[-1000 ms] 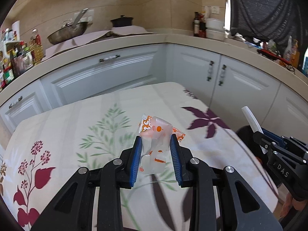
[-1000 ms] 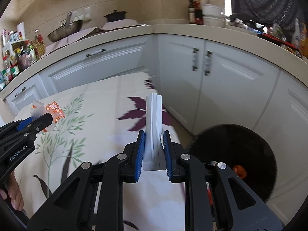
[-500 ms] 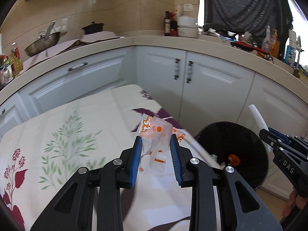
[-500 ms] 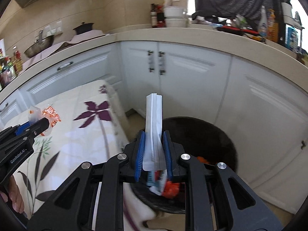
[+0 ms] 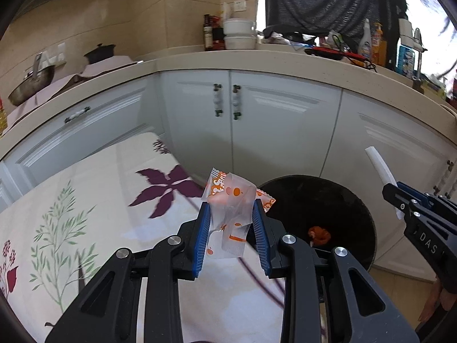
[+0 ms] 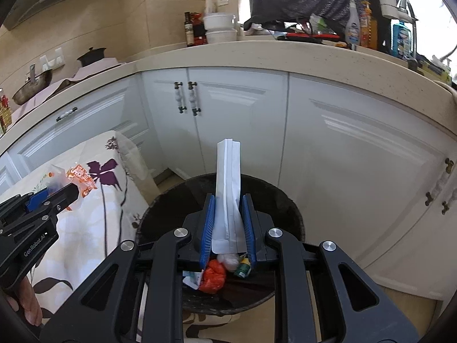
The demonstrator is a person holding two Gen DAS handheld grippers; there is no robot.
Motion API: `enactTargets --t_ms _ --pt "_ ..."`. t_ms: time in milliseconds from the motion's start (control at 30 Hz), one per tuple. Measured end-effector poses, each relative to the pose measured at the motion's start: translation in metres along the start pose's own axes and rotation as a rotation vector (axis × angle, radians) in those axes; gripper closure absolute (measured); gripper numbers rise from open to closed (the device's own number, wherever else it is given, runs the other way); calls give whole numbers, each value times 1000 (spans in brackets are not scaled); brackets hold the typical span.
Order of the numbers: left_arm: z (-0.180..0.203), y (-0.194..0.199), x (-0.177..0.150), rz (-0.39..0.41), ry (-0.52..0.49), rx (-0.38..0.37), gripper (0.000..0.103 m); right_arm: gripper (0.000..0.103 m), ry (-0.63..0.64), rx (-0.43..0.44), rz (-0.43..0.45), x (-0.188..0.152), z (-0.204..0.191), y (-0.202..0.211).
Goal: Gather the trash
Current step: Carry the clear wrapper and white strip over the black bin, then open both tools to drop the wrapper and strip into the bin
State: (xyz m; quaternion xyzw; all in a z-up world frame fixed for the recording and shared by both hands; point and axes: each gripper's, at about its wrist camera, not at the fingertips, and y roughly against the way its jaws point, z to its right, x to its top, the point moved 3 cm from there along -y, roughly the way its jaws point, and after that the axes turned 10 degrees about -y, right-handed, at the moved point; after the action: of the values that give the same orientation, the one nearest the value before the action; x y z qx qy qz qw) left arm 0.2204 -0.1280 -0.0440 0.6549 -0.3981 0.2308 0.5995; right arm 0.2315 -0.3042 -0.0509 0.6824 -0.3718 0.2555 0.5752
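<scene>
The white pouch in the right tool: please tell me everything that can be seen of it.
The white pouch is a long, narrow, flat packet of smooth matte material, plastic or coated paper by its look, with lengthwise folds and no visible print. It stands nearly upright, pinched low down between the blue pads of the right tool, its top end free. It hangs above the open black trash bin, touching nothing else. In the left wrist view it shows as a thin white strip.

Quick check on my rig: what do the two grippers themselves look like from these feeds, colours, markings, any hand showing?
Both are matte black linkage frames with silver pivot bolts and ribbed blue pads. The left gripper carries "GenRobot.AI" in white on its side, seen from the right wrist view. The right gripper shows "DAS" lettering from the left wrist view. Bare fingers grip the left handle; no sleeves or cables visible.
</scene>
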Motion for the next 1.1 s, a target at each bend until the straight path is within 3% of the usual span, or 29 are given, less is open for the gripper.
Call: enactTargets --t_ms 400,1100 --pt "28 -18 11 10 -41 -33 72 84 -19 -18 12 2 15 -7" --pt "44 -50 17 -6 -29 -48 71 83 -25 -37 8 2 21 -33"
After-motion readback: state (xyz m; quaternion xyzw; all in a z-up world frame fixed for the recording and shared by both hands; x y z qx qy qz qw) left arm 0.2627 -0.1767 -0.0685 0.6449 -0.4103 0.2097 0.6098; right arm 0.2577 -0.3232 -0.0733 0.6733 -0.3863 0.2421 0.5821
